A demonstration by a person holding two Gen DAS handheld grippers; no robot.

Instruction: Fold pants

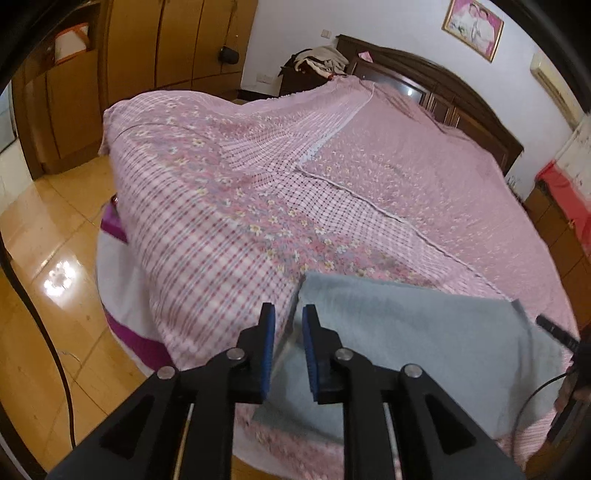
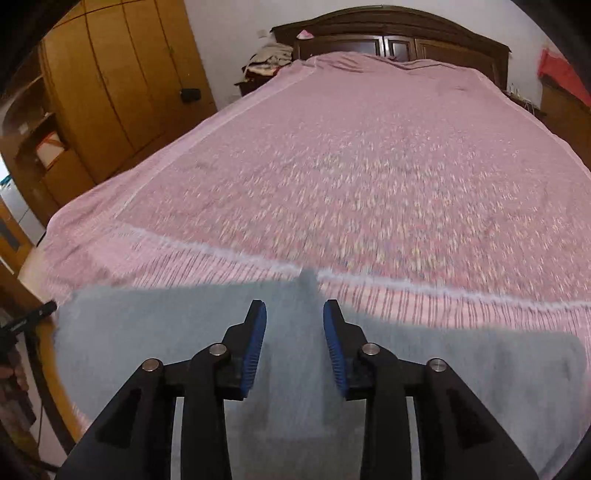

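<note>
The pants (image 1: 406, 332) lie as a flat grey-blue rectangle at the near edge of the bed (image 1: 424, 177), on the pink checked and flowered cover, with the wide middle of the bed bare beyond them. In the left wrist view their far left corner looks square and the cloth seems doubled, so I judge at least one fold is already made; what is left is probably one more fold to shorten the bundle, or only a smoothing, though motion blur in the right wrist view hides how many layers there are. The left hand-held gripper (image 1: 289, 314) hangs over the left edge of the pants with its blue pads parted by a narrow gap; no cloth is between them. The right hand-held gripper (image 2: 294, 308) hovers above the middle of the pants, spread wider, nothing pinched, and a small dark tab of cloth pokes out at the far edge just ahead of it. Farther off, a dark wooden headboard (image 2: 391, 33) stands at the head of the bed, and a yellow wardrobe (image 2: 122, 74) lines the left wall.
</note>
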